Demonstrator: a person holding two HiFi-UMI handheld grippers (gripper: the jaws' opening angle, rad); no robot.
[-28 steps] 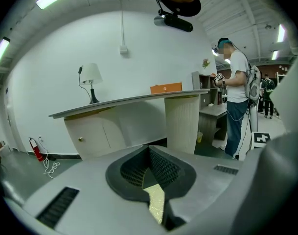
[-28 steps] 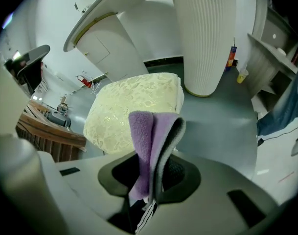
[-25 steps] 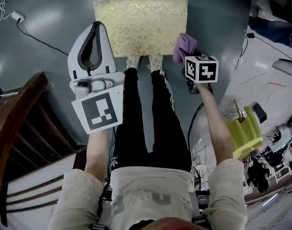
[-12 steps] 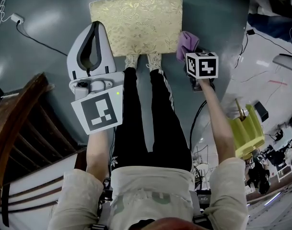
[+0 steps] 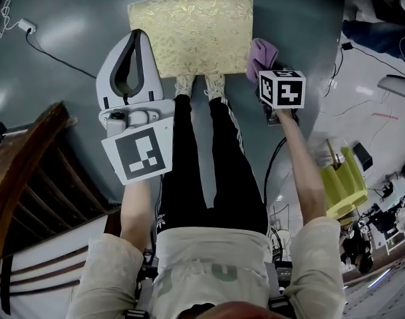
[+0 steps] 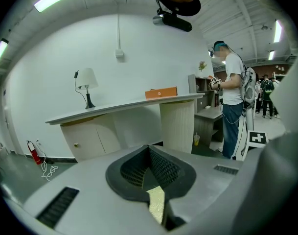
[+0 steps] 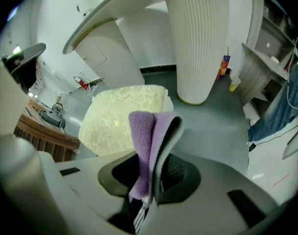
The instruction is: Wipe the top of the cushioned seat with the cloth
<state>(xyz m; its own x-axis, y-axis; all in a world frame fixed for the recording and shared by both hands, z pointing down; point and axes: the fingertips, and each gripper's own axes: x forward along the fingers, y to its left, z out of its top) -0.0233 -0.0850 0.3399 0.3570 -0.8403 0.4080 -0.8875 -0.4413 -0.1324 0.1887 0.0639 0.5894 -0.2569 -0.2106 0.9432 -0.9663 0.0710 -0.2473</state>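
The gold patterned cushioned seat (image 5: pixel 189 30) lies on the grey floor just beyond my feet; it also shows pale yellow in the right gripper view (image 7: pixel 122 119). My right gripper (image 5: pixel 265 68) hangs just off the seat's right front corner, shut on a folded purple cloth (image 5: pixel 259 54) that sticks up between its jaws (image 7: pixel 149 141). My left gripper (image 5: pixel 135 37) hovers over the seat's left front edge, its jaws together with nothing in them. A sliver of the seat (image 6: pixel 156 204) shows through the slit in the left gripper view.
A dark wooden chair (image 5: pixel 26 171) stands at the left and a yellow object (image 5: pixel 342 181) at the right. A white plug and cable (image 5: pixel 24 25) lie on the floor at the far left. A ribbed white column (image 7: pixel 197 38) rises behind the seat. A person (image 6: pixel 232 102) stands far off.
My right gripper with the cloth has drifted slightly right and away, from the seat's corner to just off its right edge. The left gripper has barely moved.
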